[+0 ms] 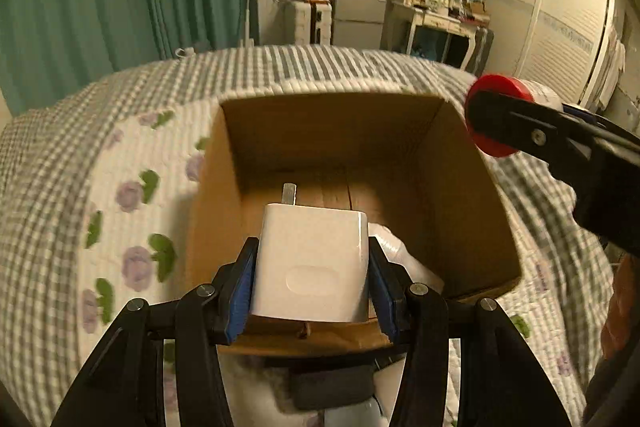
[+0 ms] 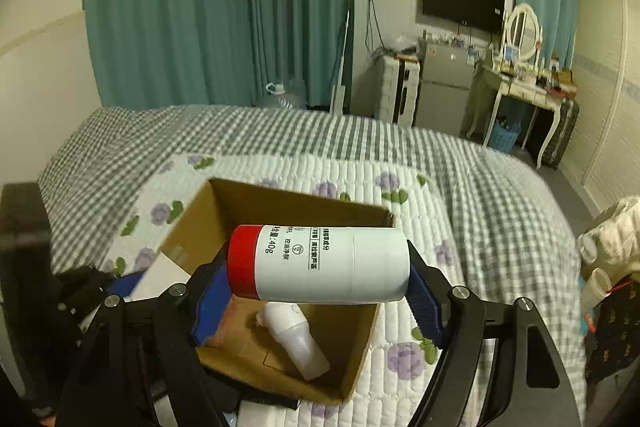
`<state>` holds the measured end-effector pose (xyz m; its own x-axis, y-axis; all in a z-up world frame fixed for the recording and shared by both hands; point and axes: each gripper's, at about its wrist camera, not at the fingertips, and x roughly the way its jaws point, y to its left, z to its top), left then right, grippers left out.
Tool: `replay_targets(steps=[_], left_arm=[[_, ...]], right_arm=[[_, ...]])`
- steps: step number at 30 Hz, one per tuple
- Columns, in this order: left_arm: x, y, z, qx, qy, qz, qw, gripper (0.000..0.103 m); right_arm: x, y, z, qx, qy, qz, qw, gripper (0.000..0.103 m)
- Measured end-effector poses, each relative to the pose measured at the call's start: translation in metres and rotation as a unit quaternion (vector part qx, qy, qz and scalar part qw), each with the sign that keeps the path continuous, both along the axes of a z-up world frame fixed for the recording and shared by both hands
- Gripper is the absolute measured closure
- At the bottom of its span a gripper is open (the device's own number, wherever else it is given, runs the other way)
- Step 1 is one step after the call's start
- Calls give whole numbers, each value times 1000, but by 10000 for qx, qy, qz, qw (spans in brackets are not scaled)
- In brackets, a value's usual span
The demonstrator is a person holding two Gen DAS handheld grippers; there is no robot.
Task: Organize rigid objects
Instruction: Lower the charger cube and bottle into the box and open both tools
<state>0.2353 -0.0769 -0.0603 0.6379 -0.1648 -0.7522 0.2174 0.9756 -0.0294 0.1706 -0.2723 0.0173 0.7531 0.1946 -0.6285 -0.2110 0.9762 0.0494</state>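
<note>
An open cardboard box [image 1: 460, 195] sits on the bed; it also shows in the right wrist view [image 2: 360, 343]. My left gripper [image 1: 310, 287] is shut on a white power adapter [image 1: 312, 259], held over the box's near edge with its prongs pointing forward. My right gripper [image 2: 316, 287] is shut on a white bottle with a red cap [image 2: 320, 263], held sideways above the box. That bottle's red cap [image 1: 496, 115] shows beside the box's far right corner in the left wrist view. A small white bottle [image 2: 298, 339] lies inside the box.
The bed has a quilted cover [image 2: 460, 195] with grey checks and purple flowers. A dark flat object [image 1: 332, 387] lies below the box's near edge. A fridge [image 2: 444, 87], a dressing table [image 2: 520, 91] and green curtains [image 2: 220, 7] stand beyond the bed.
</note>
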Motion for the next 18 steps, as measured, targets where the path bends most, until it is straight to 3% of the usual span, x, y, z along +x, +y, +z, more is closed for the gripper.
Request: replay_targets(steps=[4, 8, 9, 11, 18], left_arm=[[2, -11, -14, 227, -119, -279, 9993, 51], [9, -10, -25, 245, -6, -231, 9994, 48], [9, -10, -24, 239, -50, -222, 9995, 46], [7, -11, -17, 321, -228, -207, 9990, 29], [3, 0, 9, 339, -380, -62, 9987, 27]], right_arm=[[15, -3, -25, 37, 80, 32, 10000, 27], [21, -4, -38, -22, 93, 69, 9999, 27], [22, -6, -39, 19, 113, 62, 9999, 27], [22, -8, -40, 52, 124, 55, 9999, 27], [22, -10, -34, 133, 187, 60, 9997, 27]])
